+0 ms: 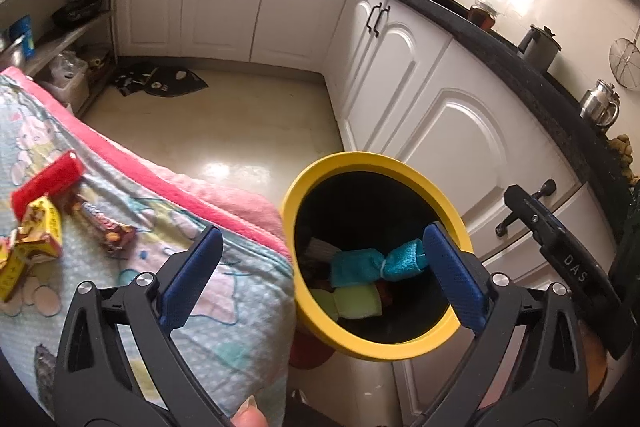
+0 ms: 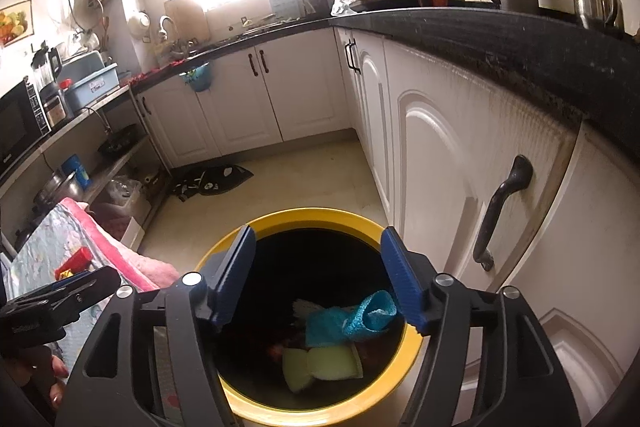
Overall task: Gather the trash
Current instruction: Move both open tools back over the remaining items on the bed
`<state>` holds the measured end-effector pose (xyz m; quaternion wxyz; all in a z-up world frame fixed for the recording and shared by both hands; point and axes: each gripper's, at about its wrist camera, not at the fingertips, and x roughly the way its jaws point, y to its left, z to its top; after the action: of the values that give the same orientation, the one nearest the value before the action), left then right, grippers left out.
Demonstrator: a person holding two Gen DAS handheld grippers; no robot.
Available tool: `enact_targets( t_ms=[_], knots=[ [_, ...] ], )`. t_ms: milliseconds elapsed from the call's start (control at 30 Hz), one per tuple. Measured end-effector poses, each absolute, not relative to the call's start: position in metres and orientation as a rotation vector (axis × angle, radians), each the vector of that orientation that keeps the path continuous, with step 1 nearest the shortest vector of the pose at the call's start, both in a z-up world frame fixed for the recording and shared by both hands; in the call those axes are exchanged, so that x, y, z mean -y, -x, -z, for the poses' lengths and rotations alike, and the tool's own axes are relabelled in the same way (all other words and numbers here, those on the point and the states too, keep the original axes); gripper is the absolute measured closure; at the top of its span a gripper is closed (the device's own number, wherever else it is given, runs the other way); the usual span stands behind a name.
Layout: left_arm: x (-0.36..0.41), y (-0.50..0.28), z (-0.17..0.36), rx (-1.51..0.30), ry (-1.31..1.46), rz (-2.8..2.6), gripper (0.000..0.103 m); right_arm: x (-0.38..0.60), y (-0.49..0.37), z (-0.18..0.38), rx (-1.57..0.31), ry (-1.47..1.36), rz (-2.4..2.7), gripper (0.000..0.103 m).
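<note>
left view: wrappers [image 1: 36,227] on blanket [image 1: 200,267] | right view: bin [image 2: 312,411] only

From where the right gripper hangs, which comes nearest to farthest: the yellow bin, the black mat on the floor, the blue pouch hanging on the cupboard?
By the right wrist view, from the right gripper:
1. Yellow bin, directly beneath, open with trash inside.
2. Black mat, on the floor ahead, to the left.
3. Blue pouch, hanging on the far cupboards under the counter.
</note>
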<state>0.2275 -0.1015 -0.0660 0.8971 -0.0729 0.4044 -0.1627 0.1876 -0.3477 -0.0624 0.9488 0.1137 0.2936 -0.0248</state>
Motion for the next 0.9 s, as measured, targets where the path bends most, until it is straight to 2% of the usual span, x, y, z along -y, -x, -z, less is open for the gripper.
enact_targets(
  t_ms=[900],
  knots=[
    [0.016, -0.189, 0.028, -0.707, 0.188, 0.185, 0.011, 0.285, -0.167, 0.018, -0.547, -0.174, -0.151, 0.035]
  ],
)
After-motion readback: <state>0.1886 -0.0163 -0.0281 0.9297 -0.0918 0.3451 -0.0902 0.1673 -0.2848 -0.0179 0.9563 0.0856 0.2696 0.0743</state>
